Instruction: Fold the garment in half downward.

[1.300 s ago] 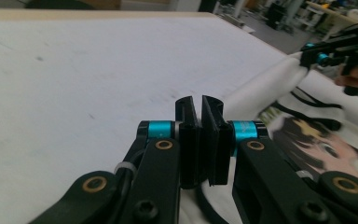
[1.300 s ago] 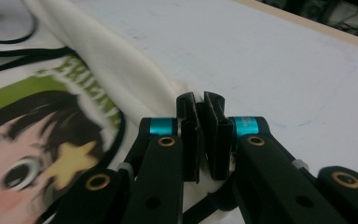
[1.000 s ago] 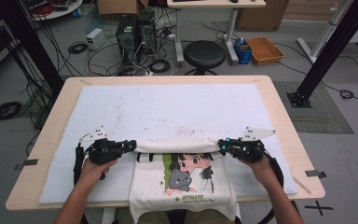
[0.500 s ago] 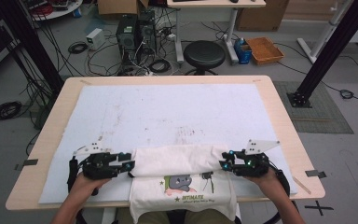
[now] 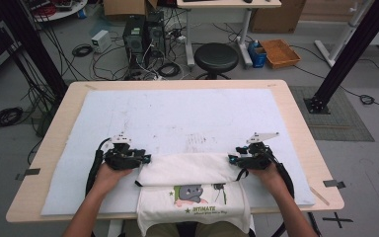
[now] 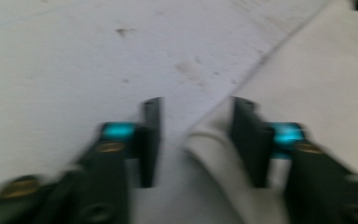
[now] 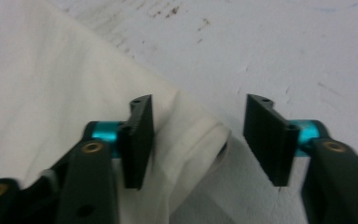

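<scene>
A white T-shirt (image 5: 187, 170) with a cartoon print lies at the table's near edge, its top folded over the print and its hem hanging off the front. My left gripper (image 5: 145, 159) rests at the fold's left end and my right gripper (image 5: 232, 159) at its right end. In the left gripper view the jaws (image 6: 196, 105) stand apart after just closing somewhat, with the shirt's edge (image 6: 317, 70) against one jaw. The right gripper (image 7: 200, 100) has also just been closing; the folded corner (image 7: 51, 70) lies between its jaws, with a gap beside it.
A white mat (image 5: 177, 118) covers most of the wooden table (image 5: 296, 113). Behind the table, on the floor, stand a black stool (image 5: 217, 57), computer cases (image 5: 143, 37), cables and an orange box (image 5: 280, 52). Black frame posts rise at both back corners.
Both hands pulled the shirt's top edge toward the near edge, folding it over the print, opened their jaws, then drew back a little. The fold now lies flat and covers the print's upper half.
</scene>
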